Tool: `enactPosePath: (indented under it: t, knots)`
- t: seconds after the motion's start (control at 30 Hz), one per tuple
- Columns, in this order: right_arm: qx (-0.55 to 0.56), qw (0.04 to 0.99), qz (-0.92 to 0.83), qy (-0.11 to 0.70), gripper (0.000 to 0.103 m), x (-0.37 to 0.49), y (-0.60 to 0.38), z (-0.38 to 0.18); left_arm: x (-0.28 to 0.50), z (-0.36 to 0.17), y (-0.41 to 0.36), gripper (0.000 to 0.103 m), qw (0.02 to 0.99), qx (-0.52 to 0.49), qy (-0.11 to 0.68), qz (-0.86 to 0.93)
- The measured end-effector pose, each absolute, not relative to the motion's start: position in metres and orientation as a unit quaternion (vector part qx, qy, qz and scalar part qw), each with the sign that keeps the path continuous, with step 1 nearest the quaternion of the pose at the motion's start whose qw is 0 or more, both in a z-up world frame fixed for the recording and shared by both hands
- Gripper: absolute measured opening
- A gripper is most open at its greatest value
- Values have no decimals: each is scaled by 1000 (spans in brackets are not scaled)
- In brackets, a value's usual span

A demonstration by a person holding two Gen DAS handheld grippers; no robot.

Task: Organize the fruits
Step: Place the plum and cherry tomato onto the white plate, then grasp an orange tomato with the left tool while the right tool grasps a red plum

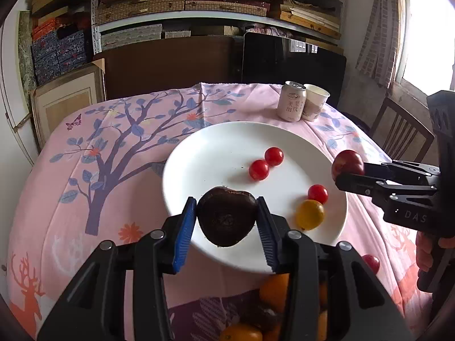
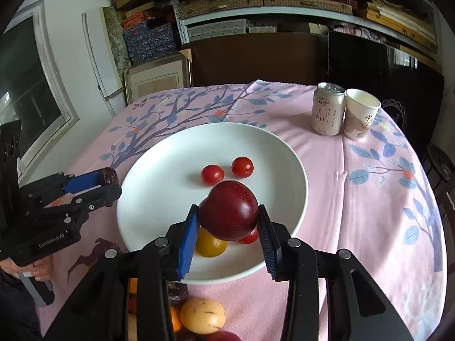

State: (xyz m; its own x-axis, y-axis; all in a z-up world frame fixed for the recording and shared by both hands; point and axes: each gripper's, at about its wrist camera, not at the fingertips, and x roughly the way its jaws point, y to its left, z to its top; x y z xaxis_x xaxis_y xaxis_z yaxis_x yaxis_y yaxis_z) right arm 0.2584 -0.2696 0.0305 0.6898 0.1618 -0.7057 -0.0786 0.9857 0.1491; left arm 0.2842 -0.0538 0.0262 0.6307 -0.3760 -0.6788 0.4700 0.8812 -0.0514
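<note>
Left gripper [image 1: 227, 216] up over the near rim of the wide white round plate [image 1: 216, 147], jaws part-closed and clamped on a dark brown wrinkled round fruit [image 1: 226, 219], blue pads pressing on both its flanks. Right gripper [image 2: 229, 217] likewise above the plate's near side, jaws narrowed onto a glossy dark red plum [image 2: 229, 210], pinched left and right.

On the plate: 2 small red cherry tomatoes [image 1: 266, 163] side by side near its middle, a 3rd red cherry tomato [image 1: 317, 193] toward its right edge, touching a round yellow tomato [image 1: 309, 214] just nearer the rim.

Plate flat on the bench under a pink cloth printed with a blue-leafed tree [image 1: 122, 142]. Behind the plate, far right: a pale drink can [image 1: 291, 101] touching a white paper cup [image 1: 315, 102]. In front of the plate, partly hidden by the grippers: a heap of orange and yellow fruits [image 2: 202, 315].
</note>
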Motion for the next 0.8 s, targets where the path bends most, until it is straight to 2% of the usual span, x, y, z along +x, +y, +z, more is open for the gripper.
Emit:
enactPosePath:
  t: [0.1,0.13,0.17,0.2,0.23,0.4,0.57,0.8]
  knots:
    - [55,917,58,391,45,268,-270,24,294,18,-54,42,895,40,368,-248]
    - [51,918,57,388,75,269,-269,23,297,14,-53,44,892,26,375,-250]
    - [47,921,53,383,93,267,-268,23,300,12,-51,68,890,13,380,-252]
    - [44,925,47,374,100,263,-268,24,302,10,-48,86,890,0,383,-248]
    - [37,927,45,370,99,258,-267,25,302,10,-46,98,893,-10,382,-239]
    - [-3,927,49,371,99,228,-262,36,287,17,-29,99,901,-18,373,-223]
    - [-39,931,48,359,99,187,-262,35,249,22,-13,99,907,17,357,-223]
    - [27,930,61,362,100,158,-287,1,194,0,1,99,910,101,350,-198]
